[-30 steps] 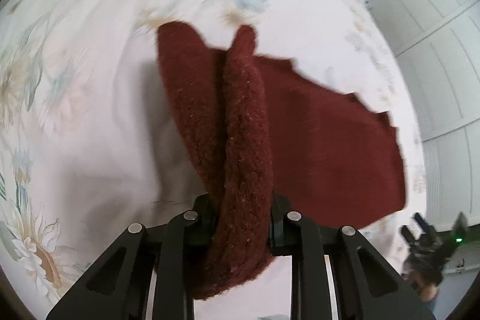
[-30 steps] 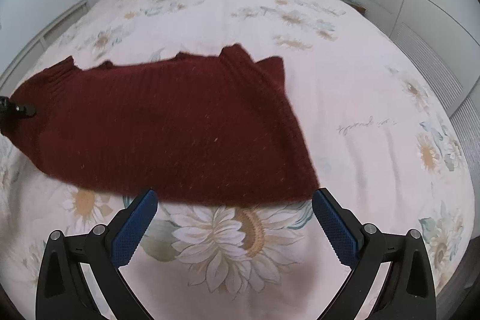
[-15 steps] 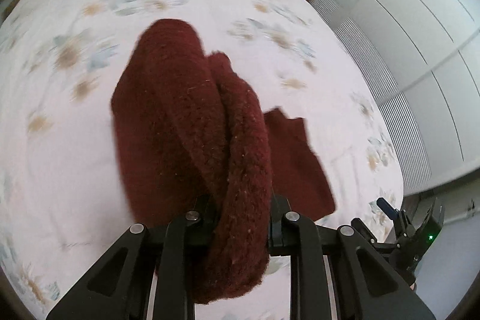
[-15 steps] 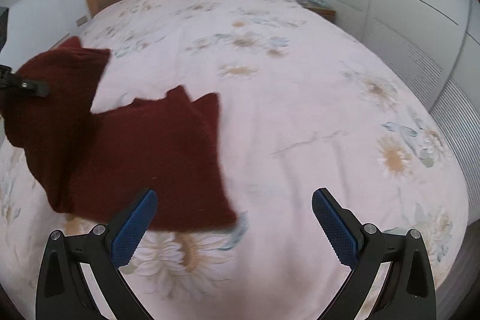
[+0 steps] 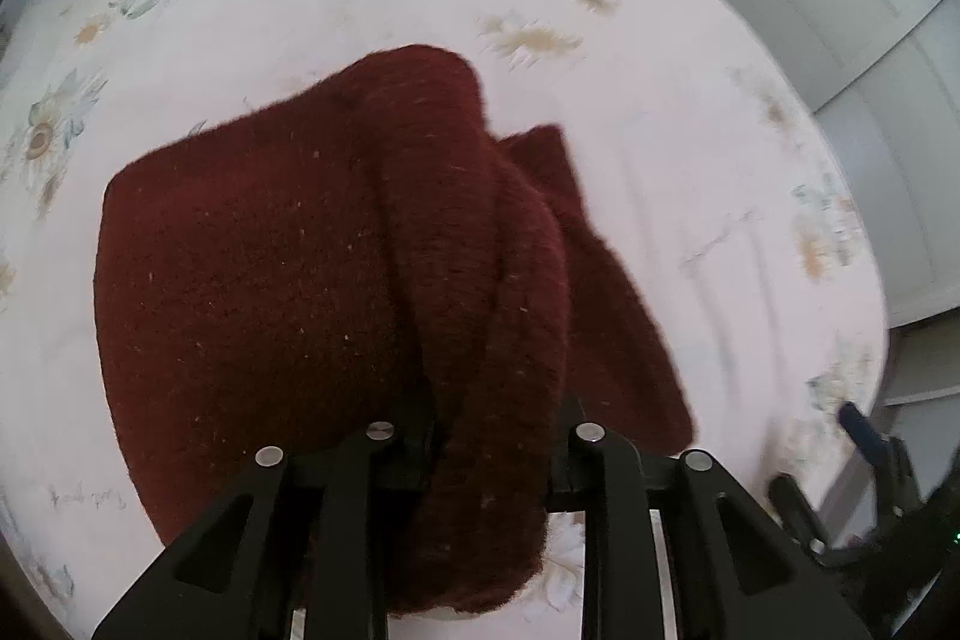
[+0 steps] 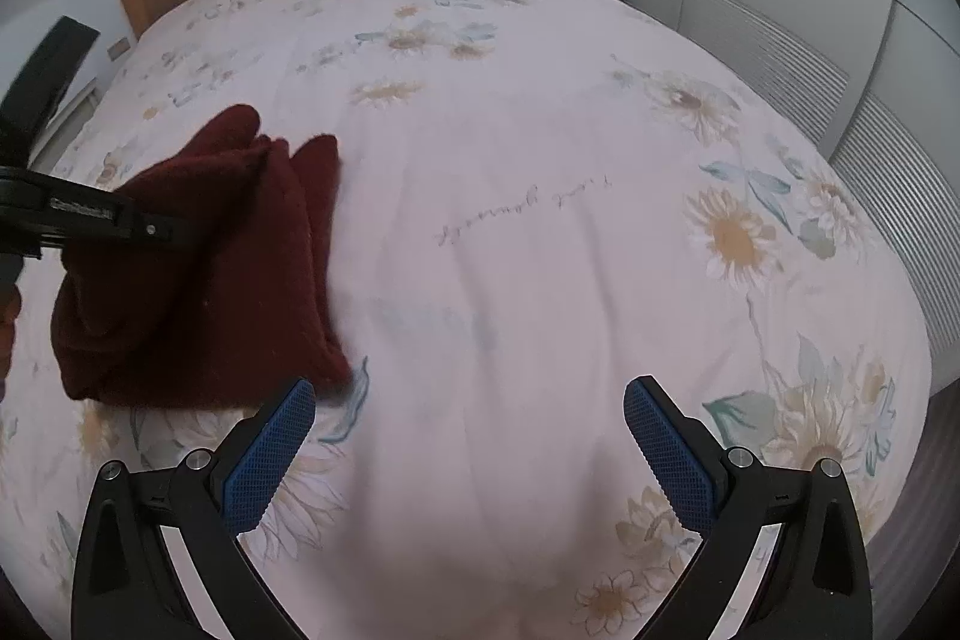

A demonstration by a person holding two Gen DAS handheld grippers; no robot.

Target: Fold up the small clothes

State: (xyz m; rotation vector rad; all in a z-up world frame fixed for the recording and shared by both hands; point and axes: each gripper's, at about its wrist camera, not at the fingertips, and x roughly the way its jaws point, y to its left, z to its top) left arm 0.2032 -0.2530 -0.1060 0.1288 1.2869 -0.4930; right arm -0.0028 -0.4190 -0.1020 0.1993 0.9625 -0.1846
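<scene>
The left gripper (image 5: 489, 436) holds a thick bunched fold of the dark red knit garment (image 5: 300, 280), its jaws having just eased slightly apart. The garment runs lengthwise straight ahead of its fingers over the floral bedspread (image 5: 690, 160). The right gripper (image 6: 468, 448) gapes wide, empty, garment ahead-left.
</scene>
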